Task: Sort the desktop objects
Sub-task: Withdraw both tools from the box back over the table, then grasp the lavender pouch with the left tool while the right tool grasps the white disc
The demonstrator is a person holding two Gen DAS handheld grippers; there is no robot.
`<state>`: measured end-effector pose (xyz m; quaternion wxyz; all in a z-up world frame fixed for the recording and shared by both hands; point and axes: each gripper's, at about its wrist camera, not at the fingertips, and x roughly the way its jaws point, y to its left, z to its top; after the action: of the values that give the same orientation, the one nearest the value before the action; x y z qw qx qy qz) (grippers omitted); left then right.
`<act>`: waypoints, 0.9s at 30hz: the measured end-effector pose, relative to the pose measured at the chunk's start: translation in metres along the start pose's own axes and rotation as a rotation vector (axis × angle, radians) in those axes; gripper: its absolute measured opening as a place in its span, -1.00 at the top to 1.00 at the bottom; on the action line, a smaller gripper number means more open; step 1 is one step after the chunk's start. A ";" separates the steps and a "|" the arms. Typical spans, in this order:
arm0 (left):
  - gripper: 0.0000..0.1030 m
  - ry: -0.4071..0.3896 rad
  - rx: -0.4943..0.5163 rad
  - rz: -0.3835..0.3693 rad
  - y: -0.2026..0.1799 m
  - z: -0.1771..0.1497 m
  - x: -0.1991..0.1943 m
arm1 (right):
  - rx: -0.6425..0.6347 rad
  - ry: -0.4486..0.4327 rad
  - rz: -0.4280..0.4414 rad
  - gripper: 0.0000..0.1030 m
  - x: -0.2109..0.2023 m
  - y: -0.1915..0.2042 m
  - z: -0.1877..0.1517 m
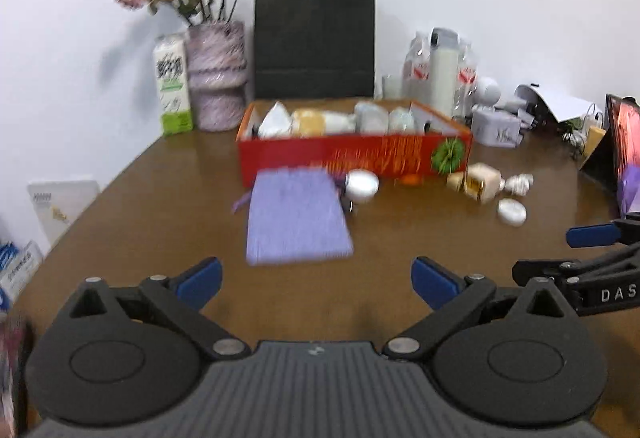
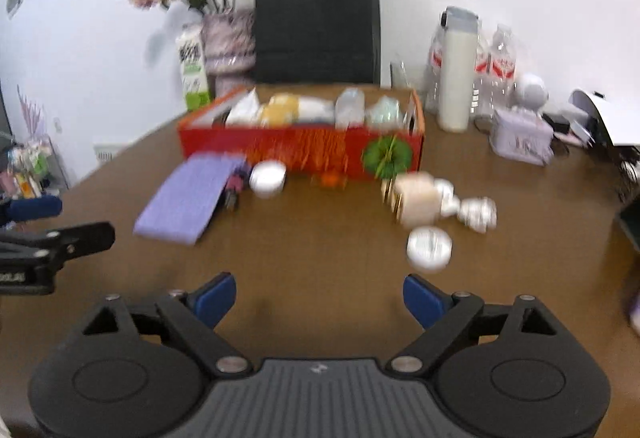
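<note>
On brown table (image 1: 160, 198) — red box (image 1: 352, 154)

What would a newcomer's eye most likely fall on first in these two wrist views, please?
Probably the red box in the middle of the brown table, packed with pale packets, with a tall black paper bag behind it. Next the lilac pouch lying flat in front of the box, and the small white jars and a cream bottle scattered toward the right. Both the left gripper and the right gripper are open and empty.
</note>
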<state>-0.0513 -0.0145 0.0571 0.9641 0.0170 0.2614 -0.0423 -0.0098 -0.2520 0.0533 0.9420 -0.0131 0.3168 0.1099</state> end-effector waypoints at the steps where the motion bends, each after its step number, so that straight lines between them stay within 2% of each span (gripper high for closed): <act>1: -1.00 0.007 -0.006 -0.009 0.001 -0.008 -0.004 | -0.005 -0.004 -0.003 -0.76 -0.003 0.005 -0.009; 6: -1.00 0.028 -0.024 -0.009 0.005 -0.028 -0.016 | -0.060 0.009 -0.030 -0.76 -0.014 0.023 -0.037; 12: -1.00 0.051 -0.056 -0.037 0.006 -0.034 -0.011 | -0.040 0.008 -0.055 -0.76 -0.024 0.019 -0.041; 17: -1.00 0.034 -0.027 -0.062 0.002 -0.032 -0.006 | -0.013 0.008 -0.085 -0.76 -0.021 0.010 -0.034; 21: -1.00 0.049 -0.021 -0.059 0.004 -0.024 0.008 | 0.004 -0.003 -0.089 -0.76 -0.015 0.000 -0.023; 27: -1.00 0.021 -0.016 -0.013 0.023 0.006 0.038 | 0.045 -0.014 -0.159 -0.74 0.001 -0.027 0.006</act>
<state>-0.0131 0.0057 0.0436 0.9612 0.0082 0.2718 -0.0461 0.0005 -0.2771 0.0564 0.9499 -0.0163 0.3107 0.0279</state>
